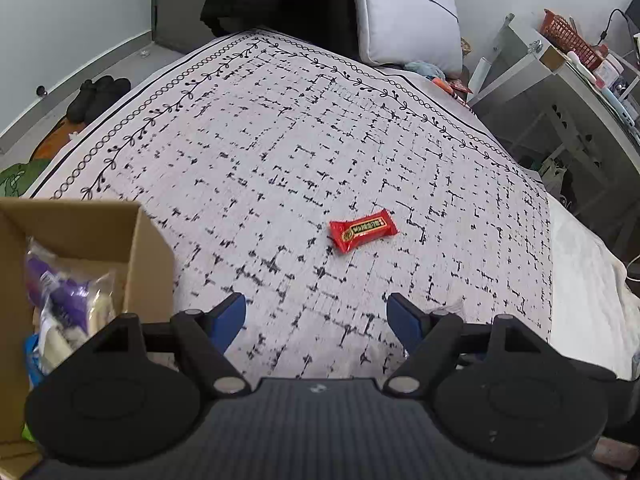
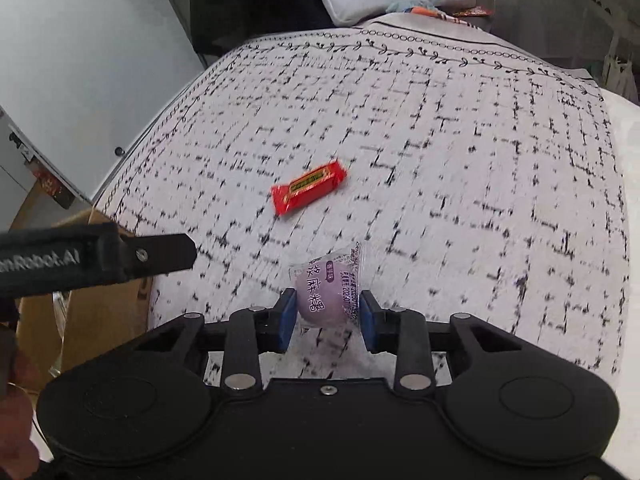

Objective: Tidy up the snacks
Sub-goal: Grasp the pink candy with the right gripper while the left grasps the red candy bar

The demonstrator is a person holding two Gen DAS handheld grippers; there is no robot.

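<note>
One bed [image 1: 320,140], spread with a grey cover of black dashes, filled the room between a white pillow [image 1: 404,8] and a cluttered shelf unit [image 1: 560,92]. At its near-left corner stood a cardboard box [image 1: 148,256] of snacks. The left claw [image 1: 316,316] hovered spread wide, holding nothing, short of a red candy bar [image 1: 363,230]. The right claw [image 2: 323,312] pinched a wrapped purple mochi [image 2: 320,300] above the cover.

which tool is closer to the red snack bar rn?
Hard to call; neither touches it. The red snack bar lies ahead of the open left tool, and ahead of the right tool, which is shut on the purple mochi.
</note>
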